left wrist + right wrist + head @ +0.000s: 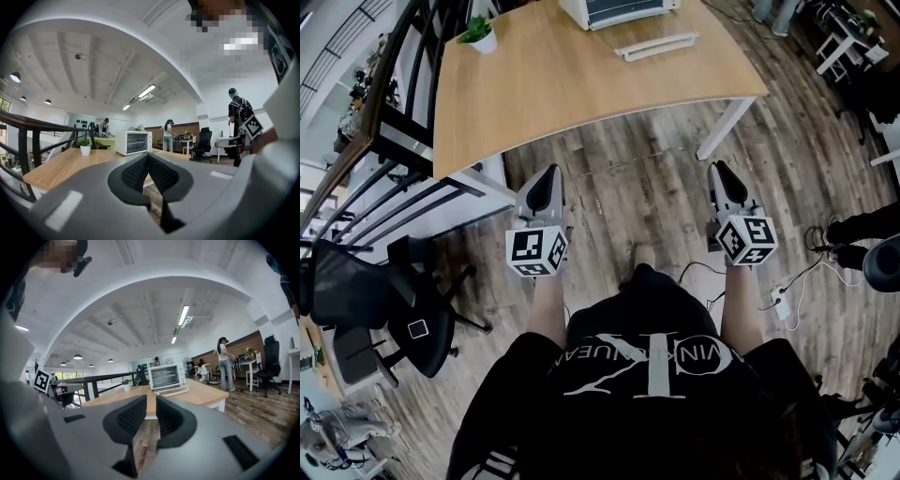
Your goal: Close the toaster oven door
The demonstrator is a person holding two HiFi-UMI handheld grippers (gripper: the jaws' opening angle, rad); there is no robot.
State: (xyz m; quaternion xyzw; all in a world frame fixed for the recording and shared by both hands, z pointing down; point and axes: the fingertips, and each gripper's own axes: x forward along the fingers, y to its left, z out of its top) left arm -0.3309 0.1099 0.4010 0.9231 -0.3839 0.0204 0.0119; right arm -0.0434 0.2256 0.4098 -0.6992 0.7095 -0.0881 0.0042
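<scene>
The white toaster oven (619, 9) stands at the far edge of the wooden table (572, 84), its door (656, 45) folded down flat in front of it. It also shows far off in the left gripper view (133, 142) and the right gripper view (166, 377), where the lowered door (171, 391) is visible. Both grippers hang over the floor well short of the table, at the person's waist. My left gripper (551, 173) (148, 157) is shut with its pads touching and nothing in it. Only a thin slit separates the pads of my right gripper (719, 169) (151, 399), which is shut and holds nothing.
A small potted plant (477, 36) sits at the table's far left. A black railing (403, 141) and a black office chair (403, 309) are on the left. The white table leg (724, 131) stands ahead right; cables and a power strip (780, 302) lie on the floor right. People stand far back.
</scene>
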